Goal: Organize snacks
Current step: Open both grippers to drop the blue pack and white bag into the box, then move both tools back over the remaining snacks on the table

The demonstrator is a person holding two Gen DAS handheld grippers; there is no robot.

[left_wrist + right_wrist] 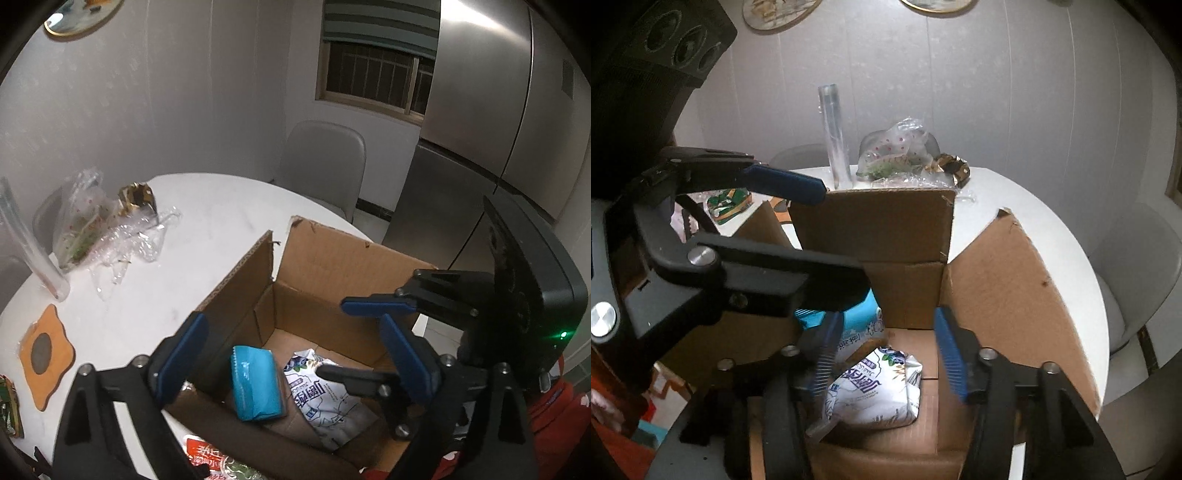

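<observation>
An open cardboard box [332,258] stands on the white round table [207,229]. Inside lie a blue packet [255,384] and a white snack bag with blue print [328,402]. My left gripper [295,354] is open and empty, just above the box. The right gripper [354,332] shows in the left wrist view, open over the box. In the right wrist view my right gripper [890,354] is open above the white bag [879,387], with the blue packet [857,317] behind it and the box wall [886,229] beyond. The left gripper [798,221] crosses at upper left.
A red snack packet [207,458] lies by the box's near corner and a green packet [9,410] at the table's left edge. An orange coaster [46,354], clear plastic bags [110,229], a clear tube [836,136] and a grey chair [325,166] are around.
</observation>
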